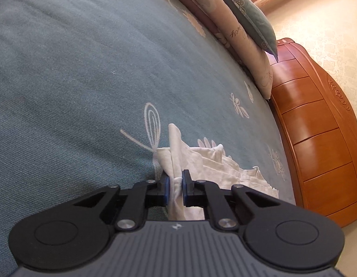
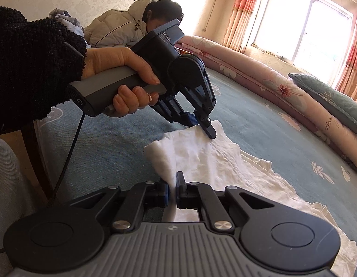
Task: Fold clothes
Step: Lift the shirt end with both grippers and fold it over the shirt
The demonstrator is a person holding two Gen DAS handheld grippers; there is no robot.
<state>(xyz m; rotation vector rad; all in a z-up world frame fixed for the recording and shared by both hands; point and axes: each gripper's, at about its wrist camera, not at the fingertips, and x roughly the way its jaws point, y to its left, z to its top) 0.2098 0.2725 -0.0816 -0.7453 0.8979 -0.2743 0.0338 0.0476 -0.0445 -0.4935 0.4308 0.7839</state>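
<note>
White garment (image 2: 201, 157) on teal bedspread (image 2: 259, 124), pinched by left gripper (image 2: 210, 133) at 12 o'clock and right gripper (image 2: 172, 188) at 6 o'clock.

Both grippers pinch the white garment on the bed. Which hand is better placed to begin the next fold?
Probably the left. The left gripper clamps the white garment's far edge, so it could carry that edge over toward the near side. The right gripper clamps the near corner, low by the blue bedspread, better suited to anchoring.
</note>
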